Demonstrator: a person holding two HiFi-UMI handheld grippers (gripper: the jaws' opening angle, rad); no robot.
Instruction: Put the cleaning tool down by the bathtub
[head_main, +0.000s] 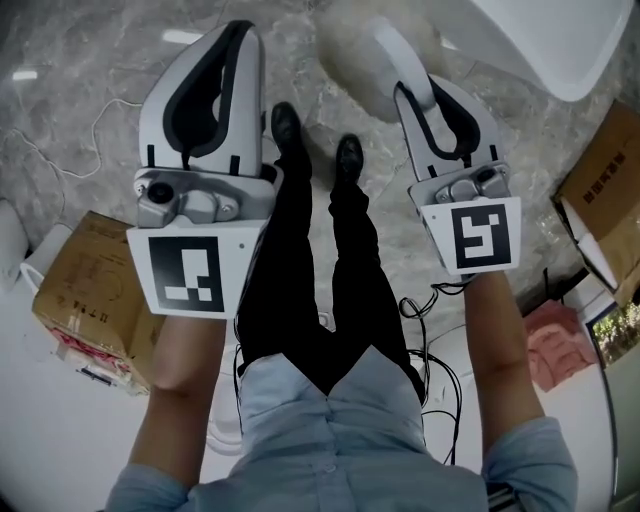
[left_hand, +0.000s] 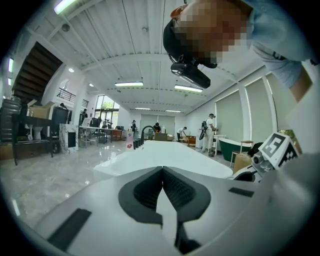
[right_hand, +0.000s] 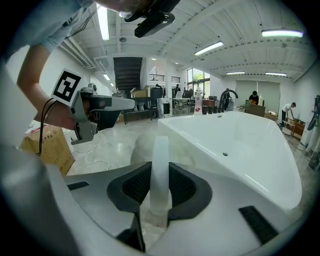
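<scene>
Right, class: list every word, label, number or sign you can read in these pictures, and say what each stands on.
No text here is legible.
Left cardboard box: red print and a label, too blurred to read.
Right cardboard box: dark print, too small to read.
Square markers: black-and-white patterns, no letters.

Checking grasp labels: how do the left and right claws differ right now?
The left claw is shut on nothing, its pads meeting; the right claw is shut on the white handle of the cleaning tool. The right claw sits nearer the bathtub, with the tool's fluffy head beyond its tips; the left claw is farther from it. Shared: white bodies, black pads, both held out over the marble floor.
</scene>
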